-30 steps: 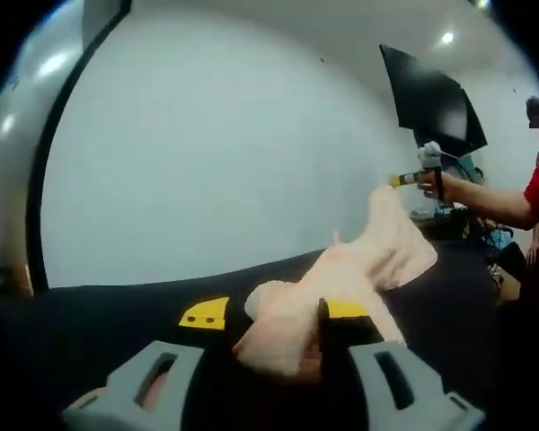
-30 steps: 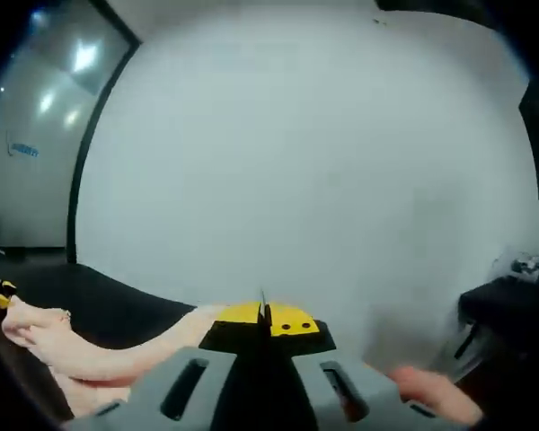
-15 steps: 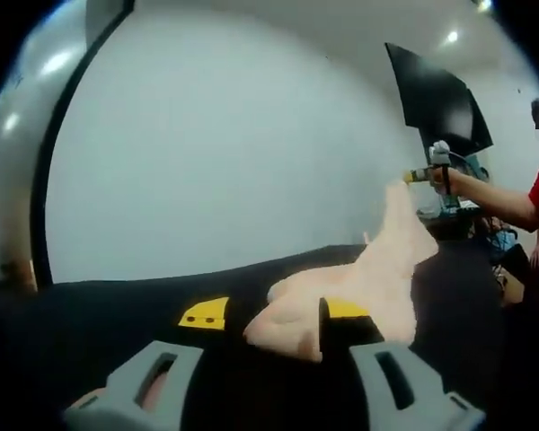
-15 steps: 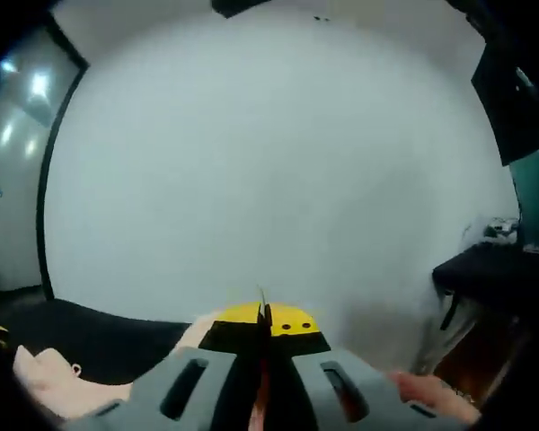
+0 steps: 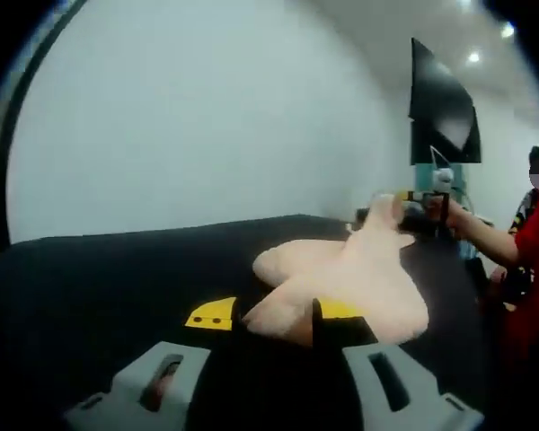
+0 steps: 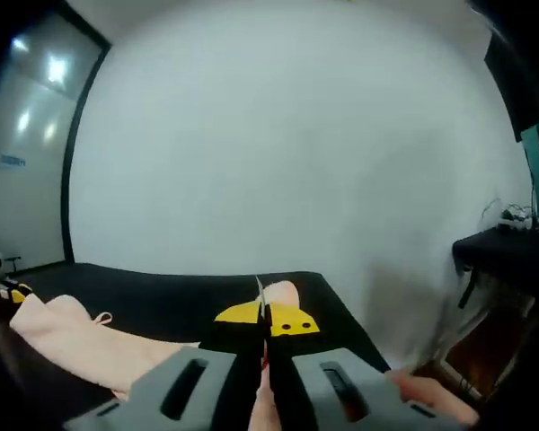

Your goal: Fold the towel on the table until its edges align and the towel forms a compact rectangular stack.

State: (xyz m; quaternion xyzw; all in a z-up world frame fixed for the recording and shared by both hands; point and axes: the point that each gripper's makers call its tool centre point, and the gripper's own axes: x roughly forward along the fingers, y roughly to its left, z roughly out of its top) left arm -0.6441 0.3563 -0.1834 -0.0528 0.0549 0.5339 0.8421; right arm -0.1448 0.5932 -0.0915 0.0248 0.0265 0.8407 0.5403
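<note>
Black counter [image 5: 117, 269]: towel [image 5: 350, 278] pinched in right tool [image 6: 266, 325], jaws closed; left tool [image 5: 271, 316] gaping, towel between. Lower corners together, evenly.

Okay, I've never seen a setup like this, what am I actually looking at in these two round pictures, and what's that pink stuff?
There is no robot here. A person holds a two-jaw hand tool in each hand, and a fisheye camera rides on each tool, looking forward along its jaws. That is why both pictures are round and bent.

In the left gripper view, the grey and yellow parts at the bottom are the left gripper. Its jaws stand apart, with a bunched end of the pale pink towel between them. The towel lies across a black table.

Farther off in that view, the person's hand holds the right gripper at the towel's other end.

The right gripper view looks along that second tool: its jaws are closed on the towel, which trails off to the left.
</note>
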